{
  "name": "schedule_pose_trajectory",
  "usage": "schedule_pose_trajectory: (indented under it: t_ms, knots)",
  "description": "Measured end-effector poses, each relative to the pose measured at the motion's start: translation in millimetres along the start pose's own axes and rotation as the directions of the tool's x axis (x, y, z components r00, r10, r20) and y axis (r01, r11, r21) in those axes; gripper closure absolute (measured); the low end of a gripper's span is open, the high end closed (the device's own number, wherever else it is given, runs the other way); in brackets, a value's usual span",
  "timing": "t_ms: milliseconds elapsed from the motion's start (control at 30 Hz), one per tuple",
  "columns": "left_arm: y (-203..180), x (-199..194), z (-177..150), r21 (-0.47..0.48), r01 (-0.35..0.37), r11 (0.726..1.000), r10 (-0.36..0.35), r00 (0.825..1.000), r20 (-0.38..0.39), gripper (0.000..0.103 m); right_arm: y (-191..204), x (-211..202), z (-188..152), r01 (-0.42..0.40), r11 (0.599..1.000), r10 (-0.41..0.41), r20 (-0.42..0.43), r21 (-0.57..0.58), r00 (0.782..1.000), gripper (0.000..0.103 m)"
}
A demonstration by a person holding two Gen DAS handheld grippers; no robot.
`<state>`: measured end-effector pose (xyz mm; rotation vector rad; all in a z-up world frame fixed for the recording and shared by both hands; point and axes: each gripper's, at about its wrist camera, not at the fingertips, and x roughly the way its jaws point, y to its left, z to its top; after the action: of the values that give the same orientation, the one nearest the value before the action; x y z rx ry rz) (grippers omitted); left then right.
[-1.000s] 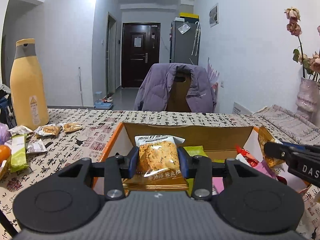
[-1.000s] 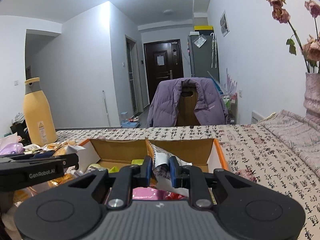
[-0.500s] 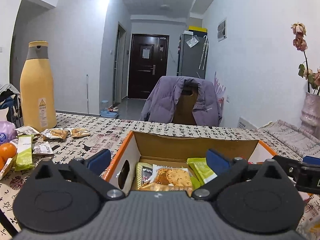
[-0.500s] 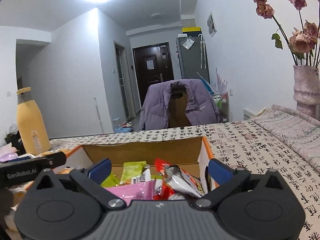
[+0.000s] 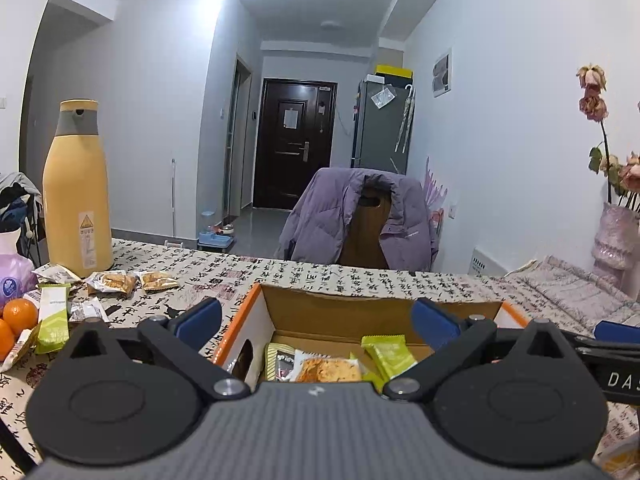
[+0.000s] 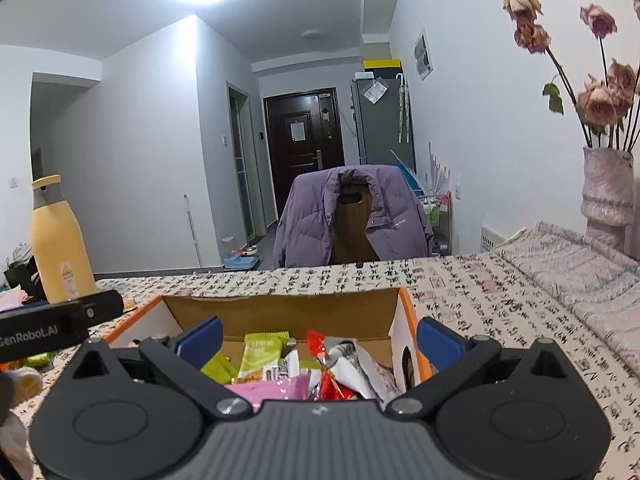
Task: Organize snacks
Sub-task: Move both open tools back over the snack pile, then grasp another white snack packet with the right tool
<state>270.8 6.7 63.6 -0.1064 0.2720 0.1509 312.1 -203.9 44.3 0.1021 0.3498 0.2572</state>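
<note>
An orange-rimmed cardboard box sits on the table and holds several snack packets. My left gripper is open and empty above its near left part, over a cookie packet and a green packet. My right gripper is open and empty above the same box, over a green packet, a silver and red wrapper and a pink packet. Loose snacks lie on the table left of the box.
A tall yellow bottle stands at the far left with oranges and a green packet near it. A vase of dried roses stands at the right. A chair with a purple jacket is behind the table.
Both grippers opened and let go: the left dropped the cookie packet, the right the silver wrapper, into the box. Both have since risen and pulled back.
</note>
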Motion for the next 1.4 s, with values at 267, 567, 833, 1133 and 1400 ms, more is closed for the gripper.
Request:
schedule_pose_trajectory:
  t_ms: [267,567,833,1133,1400]
  knots:
    - [-2,-32,11,-0.013,0.022,1.000,-0.022,0.999,0.025,0.000,-1,-23,9,0.014,1.000,-0.015,-0.019,-0.012,1.000,0.000]
    - [3,-62,-1,0.022,0.047,0.999,-0.046,0.999,-0.002,0.000,-4,-52,-2,0.015,1.000,-0.016,-0.053,-0.021,0.998,0.000]
    - [21,-78,-28,0.062,0.045,0.997,-0.040,0.996,-0.076,0.000,-5,-70,-24,0.021,0.998,-0.027,-0.109,-0.062,0.994,0.000]
    - [42,-91,-60,0.073,0.028,0.997,-0.016,0.986,-0.165,0.000,-5,-78,-62,0.012,0.997,-0.030,-0.211,-0.083,0.977,0.000]
    - [57,-88,-85,0.043,0.009,0.999,-0.002,0.984,-0.177,0.000,-3,-81,-80,0.022,0.996,-0.044,-0.268,-0.084,0.962,0.000]
